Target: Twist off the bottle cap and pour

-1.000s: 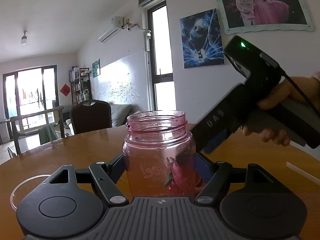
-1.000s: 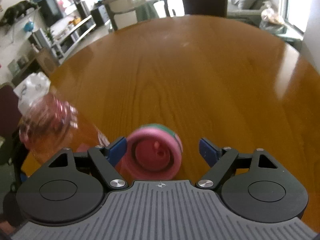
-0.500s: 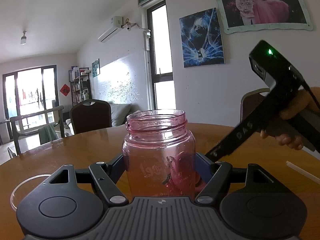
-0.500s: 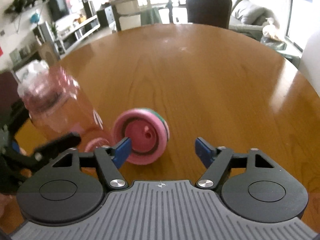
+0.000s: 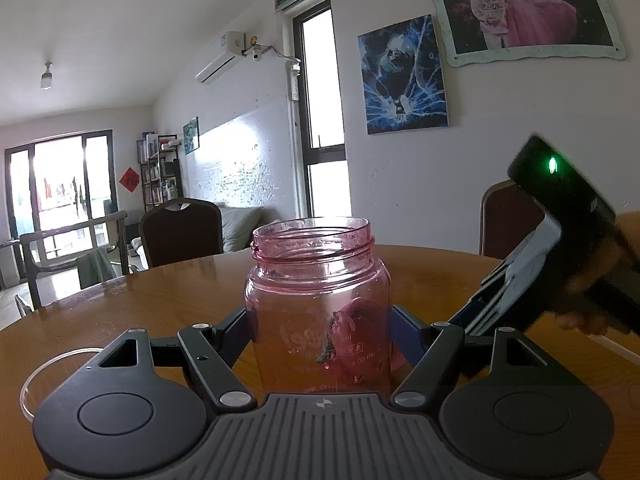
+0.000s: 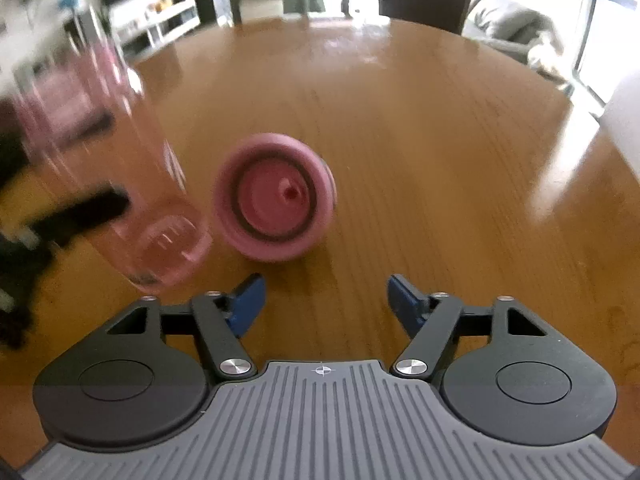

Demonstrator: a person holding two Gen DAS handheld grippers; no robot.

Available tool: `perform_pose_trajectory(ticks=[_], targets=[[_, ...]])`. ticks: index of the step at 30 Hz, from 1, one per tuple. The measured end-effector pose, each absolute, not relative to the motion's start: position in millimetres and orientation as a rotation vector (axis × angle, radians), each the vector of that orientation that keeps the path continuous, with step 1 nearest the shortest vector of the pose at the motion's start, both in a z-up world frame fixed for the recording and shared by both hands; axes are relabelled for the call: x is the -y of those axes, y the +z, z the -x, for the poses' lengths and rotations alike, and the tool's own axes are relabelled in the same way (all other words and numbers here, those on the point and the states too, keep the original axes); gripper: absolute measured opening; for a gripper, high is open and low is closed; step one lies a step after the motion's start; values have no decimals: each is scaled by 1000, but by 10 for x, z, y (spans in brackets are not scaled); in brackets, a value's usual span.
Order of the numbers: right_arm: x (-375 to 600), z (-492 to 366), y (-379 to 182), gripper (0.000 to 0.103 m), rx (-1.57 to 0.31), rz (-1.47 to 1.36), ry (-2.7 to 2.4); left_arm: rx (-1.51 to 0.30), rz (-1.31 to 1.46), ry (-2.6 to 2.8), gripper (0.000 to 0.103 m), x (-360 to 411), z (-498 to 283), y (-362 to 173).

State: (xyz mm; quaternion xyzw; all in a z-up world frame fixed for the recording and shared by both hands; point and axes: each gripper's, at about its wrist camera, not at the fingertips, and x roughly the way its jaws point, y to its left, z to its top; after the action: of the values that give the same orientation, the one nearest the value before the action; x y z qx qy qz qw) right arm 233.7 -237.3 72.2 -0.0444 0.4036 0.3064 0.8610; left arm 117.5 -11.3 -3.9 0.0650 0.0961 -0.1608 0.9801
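we see the left gripper [image 5: 320, 328] clamped on the uncapped, translucent pink plastic bottle [image 5: 320, 300], blurred in the right view. the right gripper [image 6: 323, 300] gapes empty near the round pink cap [image 6: 276, 198] lying on the brown wooden table [image 6: 440, 140].

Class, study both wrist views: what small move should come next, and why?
Probably the left hand-held gripper should lift and start tilting the clear pink plastic bottle toward the clear ring-shaped rim at its left. The bottle's mouth is open, the round pink cap lies on the wooden table, and the right hand-held gripper is open and empty.
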Motion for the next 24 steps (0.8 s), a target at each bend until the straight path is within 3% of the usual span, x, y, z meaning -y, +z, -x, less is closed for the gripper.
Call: perform_pose_trajectory(ticks=[6, 10, 24], targets=[[2171, -2496, 1040, 90, -839, 98, 623, -204, -139, -321, 73, 107, -1151, -39], [1891, -2607, 1063, 84, -885, 182, 618, -210, -151, -293, 73, 92, -1128, -40], [1927, -2616, 1038, 81, -915, 203, 601, -216, -142, -281, 73, 34, -1148, -33]])
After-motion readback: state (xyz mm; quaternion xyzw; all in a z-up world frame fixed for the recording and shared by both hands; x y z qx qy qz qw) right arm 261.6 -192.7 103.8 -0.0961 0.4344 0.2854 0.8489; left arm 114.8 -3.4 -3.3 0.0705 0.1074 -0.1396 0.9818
